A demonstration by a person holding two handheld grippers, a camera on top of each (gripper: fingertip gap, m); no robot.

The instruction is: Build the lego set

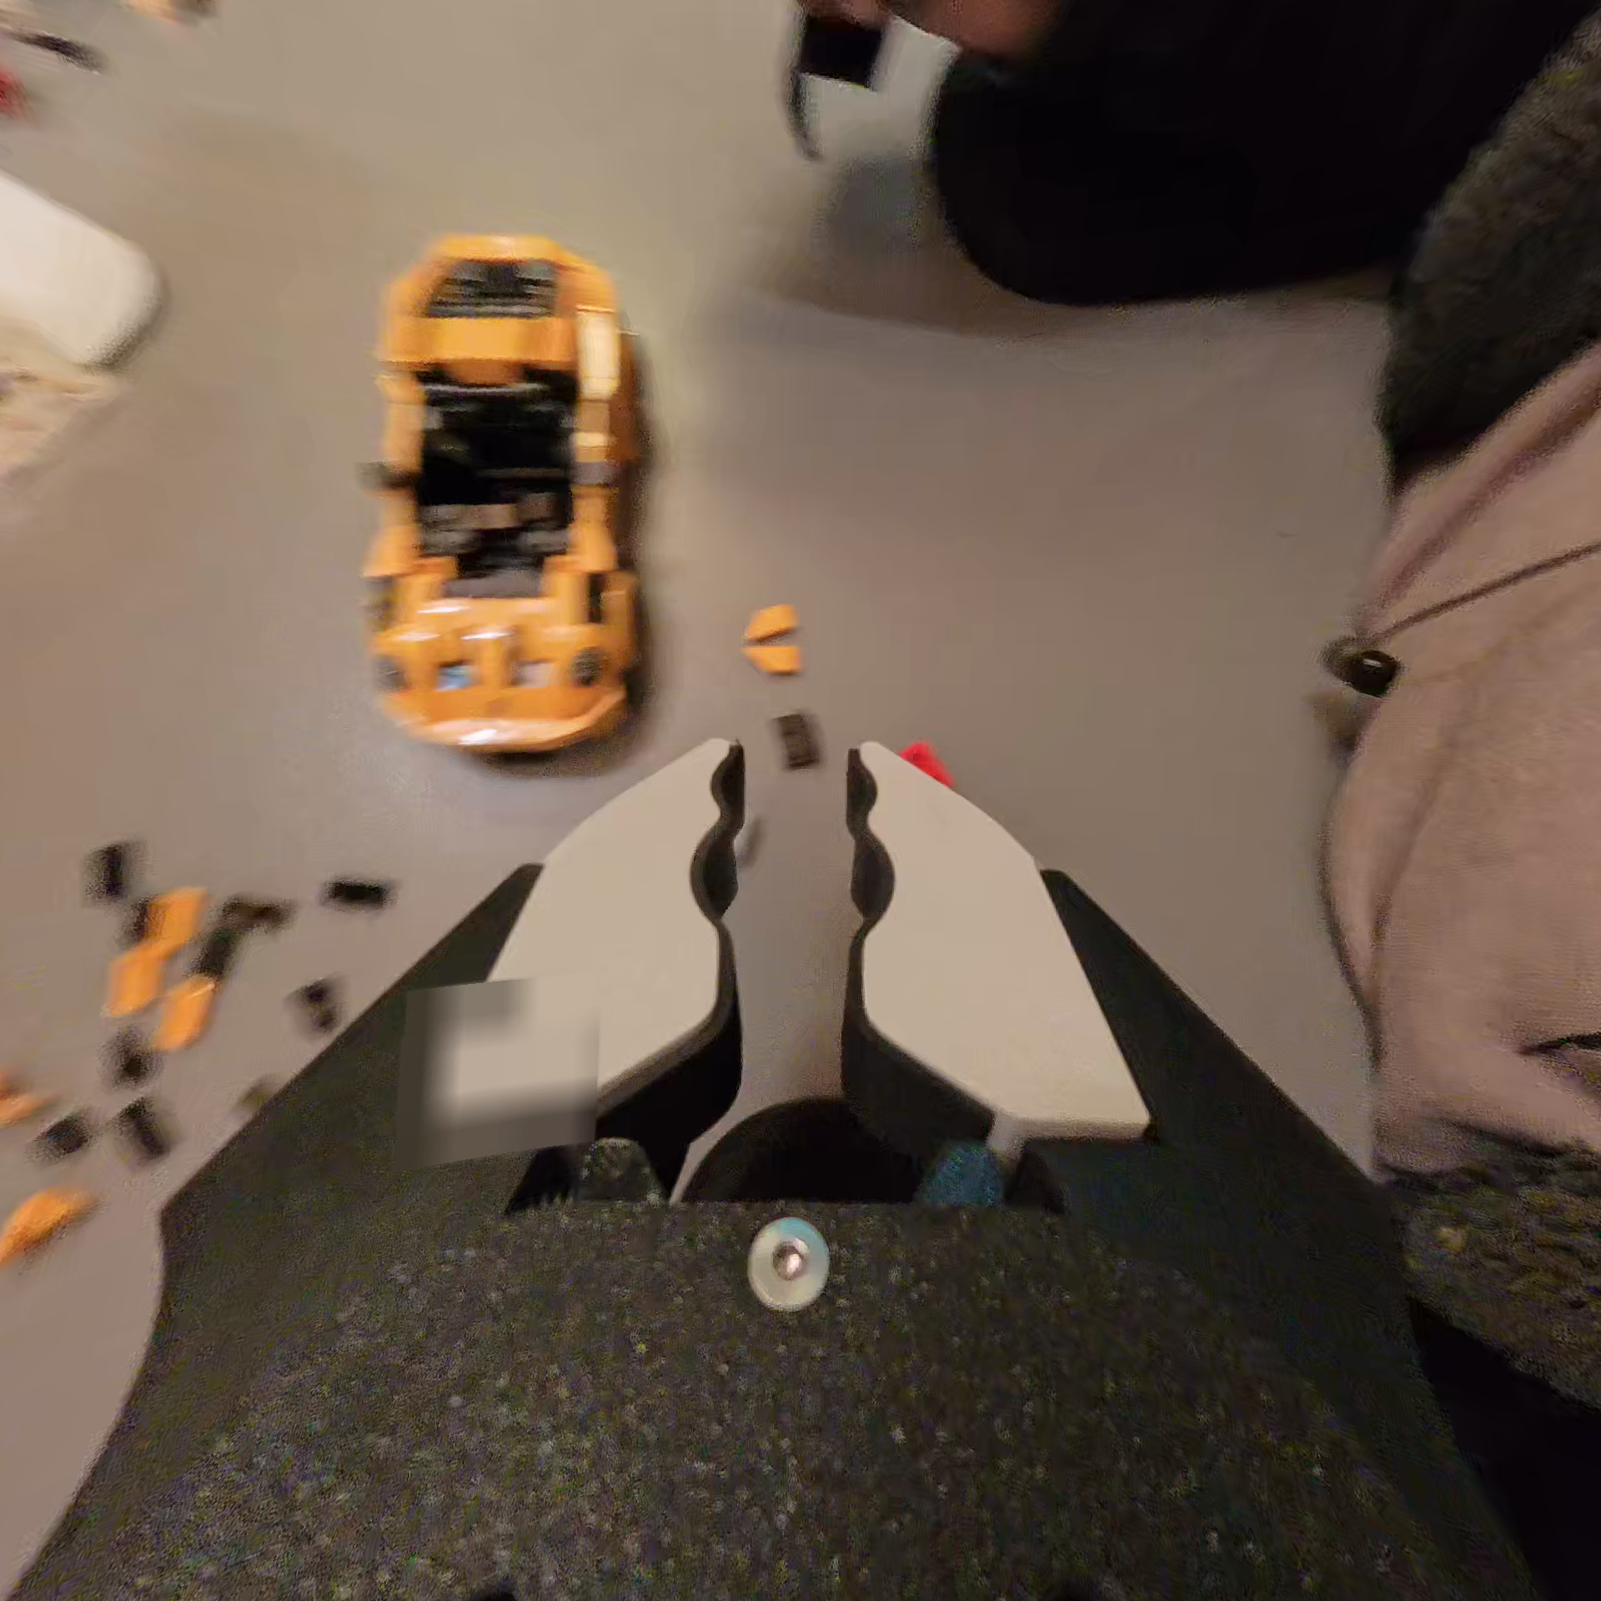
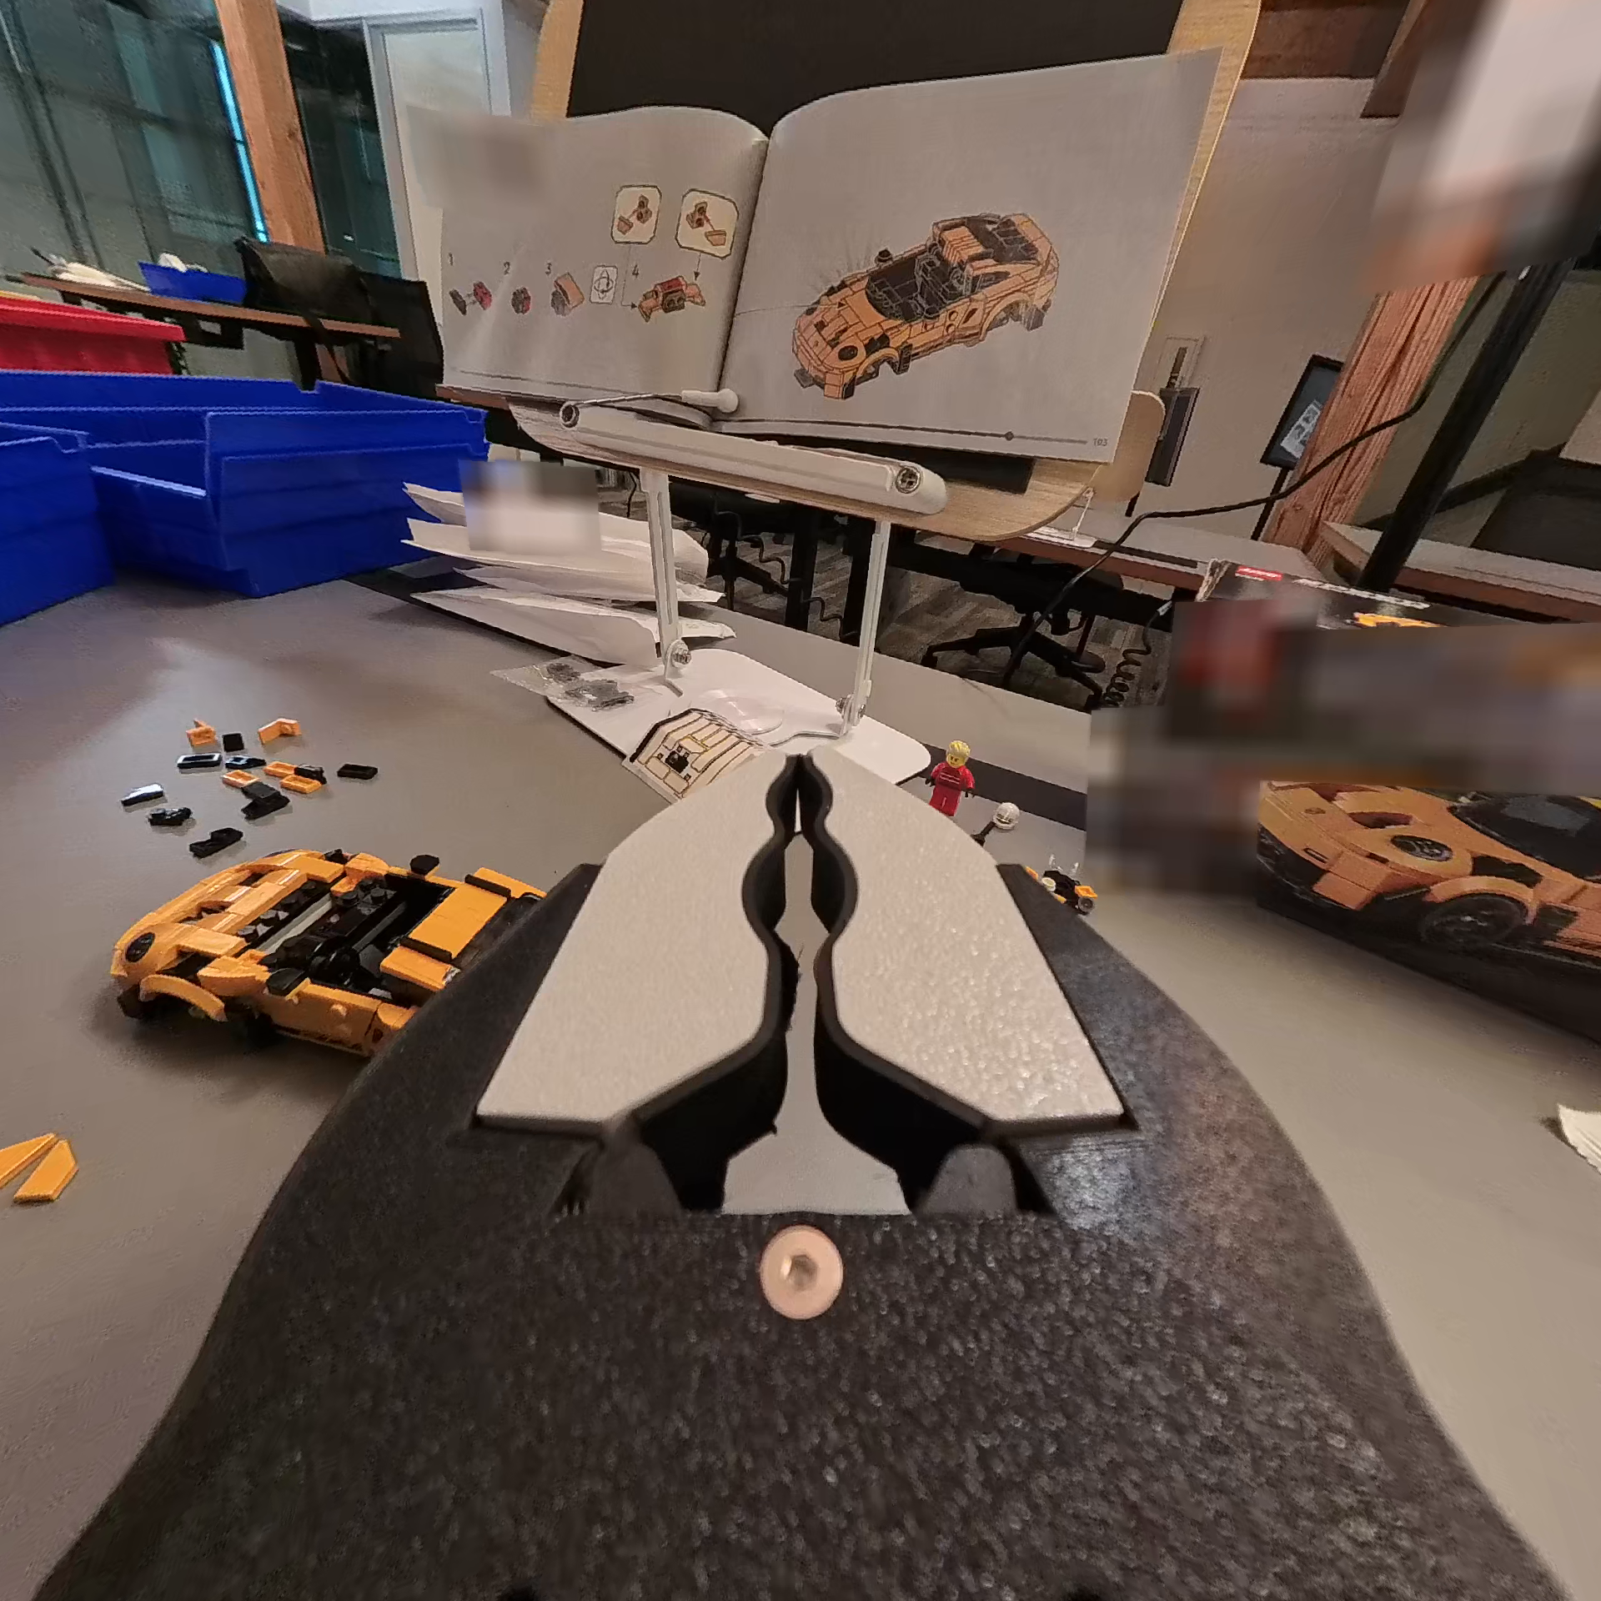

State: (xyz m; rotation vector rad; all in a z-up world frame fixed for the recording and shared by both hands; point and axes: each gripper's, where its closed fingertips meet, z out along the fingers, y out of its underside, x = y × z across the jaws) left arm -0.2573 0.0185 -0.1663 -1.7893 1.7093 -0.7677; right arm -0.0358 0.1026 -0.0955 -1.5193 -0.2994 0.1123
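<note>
The part-built orange and black lego car (image 1: 502, 494) sits on the grey table, its cabin open on top; it also shows in the right wrist view (image 2: 303, 940), left of my right gripper. My left gripper (image 1: 795, 755) is open and empty above the table. A small black piece (image 1: 795, 741) lies just beyond its tips, two orange wedge pieces (image 1: 773, 639) a little farther, and a red piece (image 1: 925, 761) beside its right finger. My right gripper (image 2: 799, 767) is shut and empty, raised off the table.
Loose orange and black pieces (image 1: 165, 979) lie left of my left gripper and beyond the car (image 2: 247, 780). An open instruction book (image 2: 780, 268) rests on a white stand (image 2: 780, 710). Blue bins (image 2: 217, 485), a minifigure (image 2: 951, 780) and the set's box (image 2: 1429, 884) ring the table. A person's sleeve (image 1: 1490, 780) is at right. My hands' fingertips stand some 25 cm from each other. The small black piece (image 1: 795, 741) sits 6 cm or so from the ends of my left fingers.
</note>
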